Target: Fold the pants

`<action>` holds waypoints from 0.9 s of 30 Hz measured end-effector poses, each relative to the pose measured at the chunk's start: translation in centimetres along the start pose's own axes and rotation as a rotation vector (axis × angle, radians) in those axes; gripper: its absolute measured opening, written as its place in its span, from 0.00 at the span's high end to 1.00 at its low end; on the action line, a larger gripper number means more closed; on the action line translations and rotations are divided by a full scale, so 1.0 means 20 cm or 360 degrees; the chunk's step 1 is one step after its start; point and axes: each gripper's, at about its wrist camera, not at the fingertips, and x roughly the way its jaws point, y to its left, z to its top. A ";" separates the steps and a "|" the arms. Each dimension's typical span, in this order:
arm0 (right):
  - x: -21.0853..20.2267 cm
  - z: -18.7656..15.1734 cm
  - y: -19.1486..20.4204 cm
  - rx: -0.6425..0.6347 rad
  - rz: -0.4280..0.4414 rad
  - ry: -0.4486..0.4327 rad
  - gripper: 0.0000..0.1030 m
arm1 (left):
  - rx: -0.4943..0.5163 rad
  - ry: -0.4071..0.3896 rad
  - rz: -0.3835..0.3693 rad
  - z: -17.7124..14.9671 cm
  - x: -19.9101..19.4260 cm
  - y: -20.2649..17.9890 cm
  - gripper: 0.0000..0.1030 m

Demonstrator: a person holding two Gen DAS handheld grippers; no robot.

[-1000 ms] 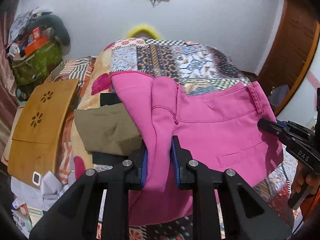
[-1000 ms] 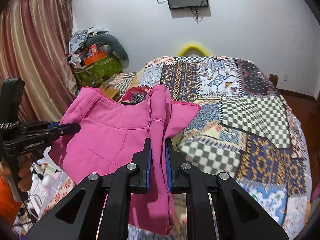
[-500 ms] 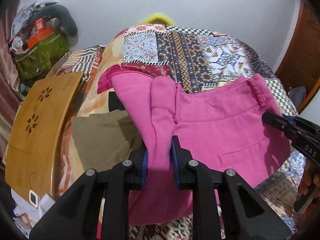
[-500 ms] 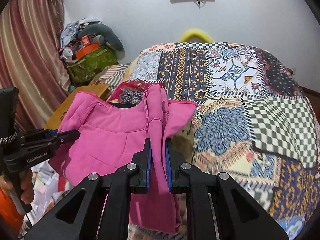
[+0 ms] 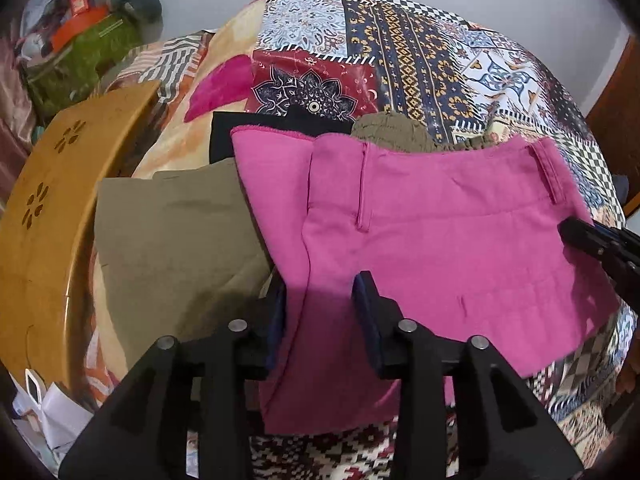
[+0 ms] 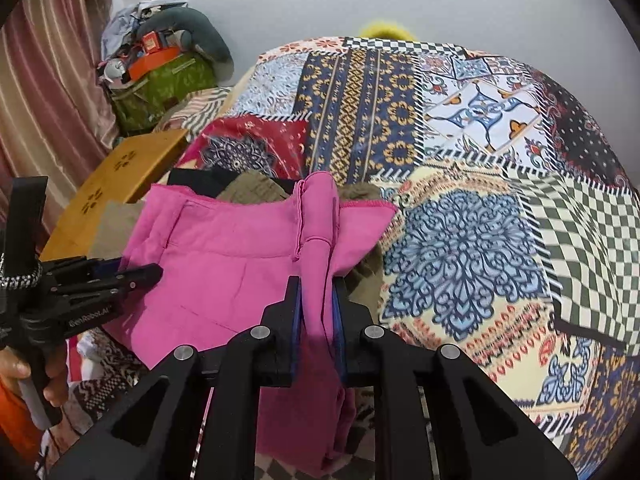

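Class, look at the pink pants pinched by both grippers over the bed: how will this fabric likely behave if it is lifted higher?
The pink pants will probably stay floppy: cloth droops below the left gripper and right gripper. They seem light, since the held span sags little. The fold may slip when released.

Olive garment (image 5: 172, 236) and wooden board (image 5: 52, 208) crowd the left; patchwork bedspread (image 6: 460, 240) lies open rightward.

Bright even indoor light, soft shadows, strong fisheye warping, dark vignetted corners
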 end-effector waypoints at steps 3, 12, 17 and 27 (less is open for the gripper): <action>-0.03 -0.03 -0.01 -0.0015 -0.0040 0.0027 0.84 | 0.0060 0.0008 0.0069 -0.04 -0.05 0.00 0.57; -0.31 -0.11 0.01 -0.0034 -0.0037 0.0022 0.84 | 0.0104 -0.0044 0.0154 -0.16 -0.36 0.00 0.57; -0.62 -0.13 0.11 -0.0092 0.0010 -0.0150 0.84 | 0.0149 -0.0237 0.0133 -0.22 -0.76 -0.07 0.57; -1.38 -0.23 0.38 -0.0125 0.0141 -0.0612 0.84 | 0.0192 -0.0691 0.0063 -0.50 -1.62 -0.24 0.57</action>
